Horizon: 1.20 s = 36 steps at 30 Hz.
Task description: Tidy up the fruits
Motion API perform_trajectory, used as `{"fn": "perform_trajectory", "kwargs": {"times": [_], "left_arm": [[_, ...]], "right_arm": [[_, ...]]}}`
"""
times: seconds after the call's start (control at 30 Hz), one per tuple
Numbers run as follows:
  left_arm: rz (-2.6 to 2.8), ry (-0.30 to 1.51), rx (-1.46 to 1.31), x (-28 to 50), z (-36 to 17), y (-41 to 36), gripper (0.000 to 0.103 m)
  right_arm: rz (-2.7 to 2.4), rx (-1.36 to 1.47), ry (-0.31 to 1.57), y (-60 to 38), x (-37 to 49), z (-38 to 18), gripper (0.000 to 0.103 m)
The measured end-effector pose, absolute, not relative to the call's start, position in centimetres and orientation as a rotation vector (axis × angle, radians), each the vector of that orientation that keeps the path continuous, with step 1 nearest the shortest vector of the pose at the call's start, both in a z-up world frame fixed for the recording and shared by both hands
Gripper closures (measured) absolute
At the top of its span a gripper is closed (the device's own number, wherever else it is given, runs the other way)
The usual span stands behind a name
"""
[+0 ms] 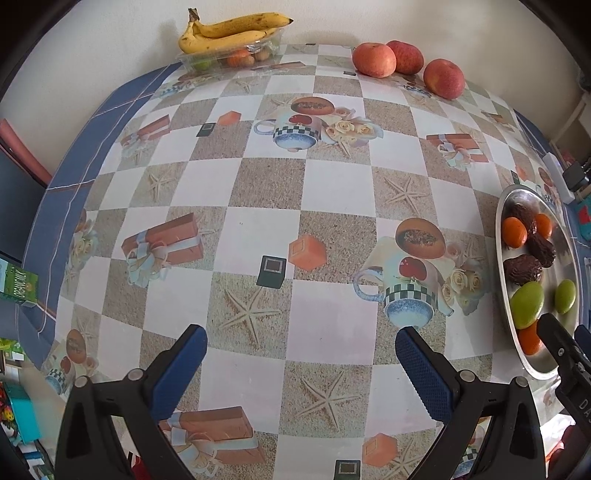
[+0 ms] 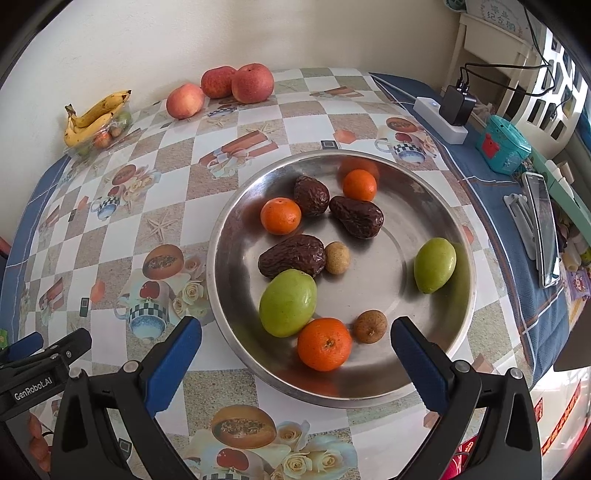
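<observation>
Steel round dish point(image 2: 436, 221) of mixed fruit at frame centre, wide-apart empty right gripper point(image 2: 295, 363) below; left gripper point(image 1: 301, 363) likewise spread.

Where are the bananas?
The bananas lie on a clear plastic tray in the table's far left corner by the wall, left of the three apples.

A white power strip point(image 2: 441, 120) lay at the table's far right edge on the blue cloth point(image 2: 517, 236), with a black charger point(image 2: 456, 103) plugged into it. Just nearer along that edge sat a teal box point(image 2: 502, 147), and nearer still a phone point(image 2: 543, 229) rested beside a white stand point(image 2: 522, 218). A green carton point(image 1: 18, 286) stood off the left edge.
</observation>
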<state>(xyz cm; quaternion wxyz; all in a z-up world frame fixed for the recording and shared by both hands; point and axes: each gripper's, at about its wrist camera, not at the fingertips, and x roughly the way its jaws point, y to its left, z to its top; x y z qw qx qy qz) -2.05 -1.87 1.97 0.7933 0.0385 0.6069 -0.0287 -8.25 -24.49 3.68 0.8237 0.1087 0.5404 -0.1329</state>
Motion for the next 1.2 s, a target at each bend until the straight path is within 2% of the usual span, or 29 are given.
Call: {"fn": "perform_trajectory", "kwargs": {"times": [1.2], "left_arm": [[-0.052, 1.327, 0.072, -1.98, 1.62, -1.66, 0.0]], "right_arm": [[-0.265, 0.231, 1.169, -24.19, -8.12, 3.37, 0.001]]}}
